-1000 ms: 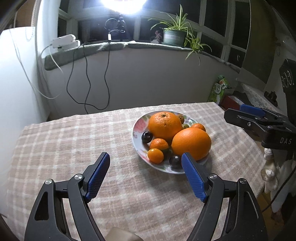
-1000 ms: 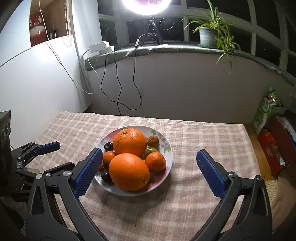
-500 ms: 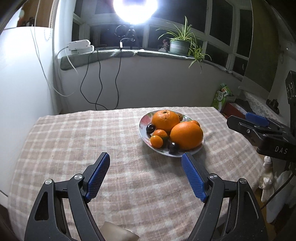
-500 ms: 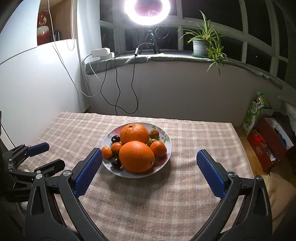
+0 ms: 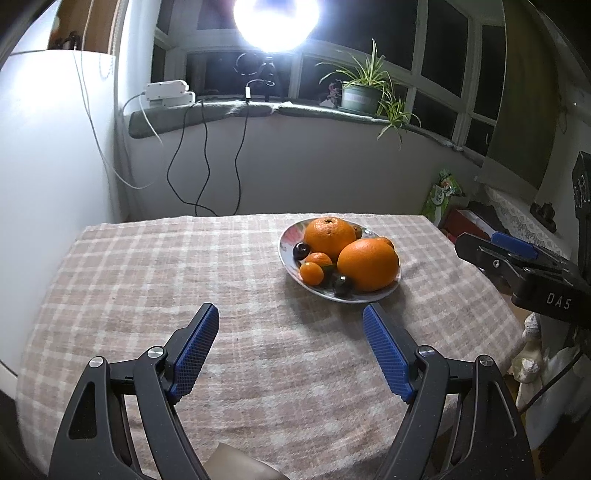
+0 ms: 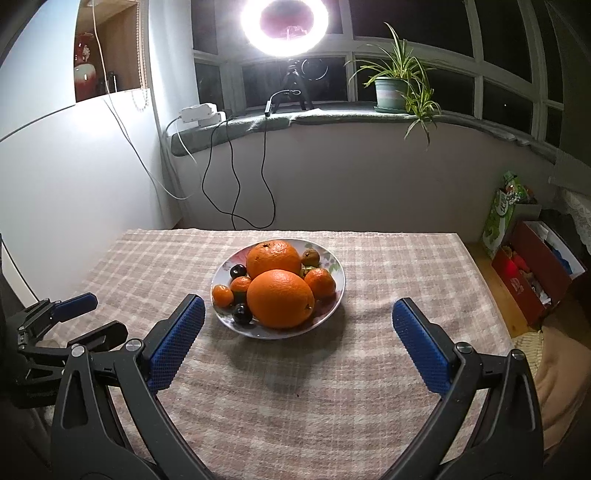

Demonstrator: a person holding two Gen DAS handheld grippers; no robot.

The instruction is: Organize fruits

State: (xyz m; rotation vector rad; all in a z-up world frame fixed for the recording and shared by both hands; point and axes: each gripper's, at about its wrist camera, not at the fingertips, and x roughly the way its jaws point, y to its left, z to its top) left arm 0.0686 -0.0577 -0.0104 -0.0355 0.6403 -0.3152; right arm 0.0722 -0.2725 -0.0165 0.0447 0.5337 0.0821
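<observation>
Fruit sat heaped on the plate [image 6: 334,293], two big oranges [image 6: 280,298] crowding out the small pieces. Both the left gripper [image 5: 290,345] and right gripper [image 6: 297,334] hung short of the plate, jaws wide and empty, seemingly because nothing remained loose.

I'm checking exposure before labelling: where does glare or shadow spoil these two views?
Left wrist view: the ring light blows out to a white blob; the plate stays readable. Right wrist view: the ring shape survives, and the tool casts soft shadows on the tablecloth.
</observation>
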